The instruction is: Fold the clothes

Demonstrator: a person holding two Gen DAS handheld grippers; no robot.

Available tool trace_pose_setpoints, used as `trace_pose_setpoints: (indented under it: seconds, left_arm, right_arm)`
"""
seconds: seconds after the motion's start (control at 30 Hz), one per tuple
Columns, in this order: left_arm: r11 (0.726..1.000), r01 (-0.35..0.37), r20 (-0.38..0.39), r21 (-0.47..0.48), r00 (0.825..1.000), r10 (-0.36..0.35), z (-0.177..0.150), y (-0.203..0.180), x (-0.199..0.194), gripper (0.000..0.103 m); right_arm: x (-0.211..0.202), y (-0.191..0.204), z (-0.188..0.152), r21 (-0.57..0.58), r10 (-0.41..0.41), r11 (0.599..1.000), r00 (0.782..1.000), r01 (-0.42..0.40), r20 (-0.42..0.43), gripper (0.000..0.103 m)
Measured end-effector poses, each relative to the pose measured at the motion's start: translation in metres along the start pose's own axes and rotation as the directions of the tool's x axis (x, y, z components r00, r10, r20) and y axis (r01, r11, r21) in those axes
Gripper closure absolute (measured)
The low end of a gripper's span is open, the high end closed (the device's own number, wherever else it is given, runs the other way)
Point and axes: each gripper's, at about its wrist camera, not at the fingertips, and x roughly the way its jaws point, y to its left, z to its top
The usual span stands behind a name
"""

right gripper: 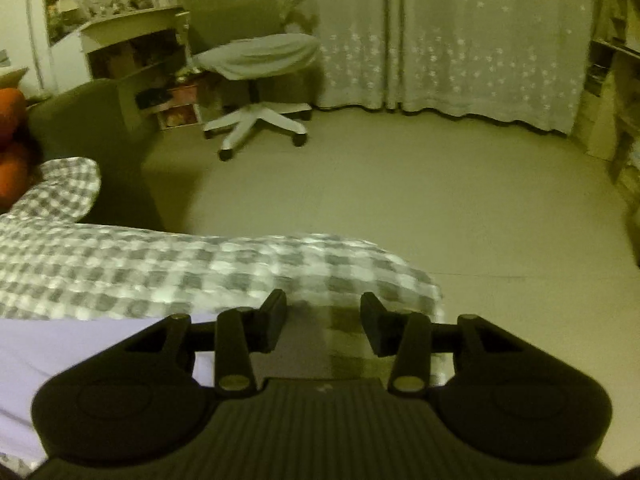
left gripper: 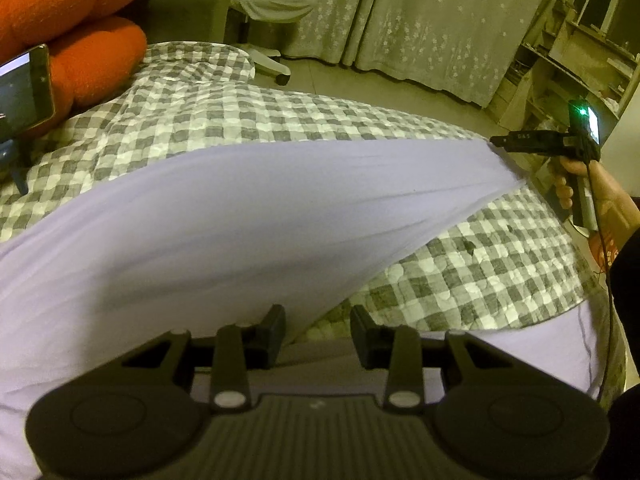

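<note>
A pale lavender garment (left gripper: 248, 216) lies spread across the grey-checked quilt (left gripper: 224, 100) of a bed. My left gripper (left gripper: 318, 330) hovers over its near edge. The jaws stand apart and only quilt and shadow show in the gap. At the far right a hand (left gripper: 580, 188) holds my right gripper (left gripper: 498, 141), whose tip is level with the garment's pointed corner. In the right wrist view the right gripper (right gripper: 324, 320) is open with nothing between its fingers. The garment (right gripper: 80, 356) lies to its lower left and the quilt (right gripper: 160, 264) lies beyond it.
Orange cushions (left gripper: 80, 20) and a phone on a stand (left gripper: 24, 84) sit at the bed's left. An office chair (right gripper: 256, 64), starred curtains (right gripper: 440, 40) and bare floor (right gripper: 400, 200) lie past the bed's edge. Shelves (left gripper: 580, 64) stand at the right.
</note>
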Motion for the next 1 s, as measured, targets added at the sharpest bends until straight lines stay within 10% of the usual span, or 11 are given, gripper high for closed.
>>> trace_pose_setpoints:
  seconds: [0.2, 0.8, 1.0]
  left_arm:
    - [1.000, -0.003, 0.001, 0.002, 1.000, 0.003, 0.000, 0.000, 0.001, 0.067]
    - [1.000, -0.015, 0.006, 0.017, 1.000, 0.015, -0.003, -0.002, 0.001, 0.066]
    - [1.000, -0.016, 0.007, 0.017, 1.000, 0.016, -0.002, -0.002, 0.001, 0.065]
  right_arm:
    - [-0.005, 0.015, 0.003, -0.095, 0.026, 0.995, 0.999, -0.029, -0.031, 0.102]
    - [0.013, 0.030, -0.005, -0.189, -0.160, 0.968, 0.987, 0.163, 0.033, 0.103]
    - [0.001, 0.051, 0.004, -0.277, -0.128, 0.951, 0.990, 0.138, 0.053, 0.080]
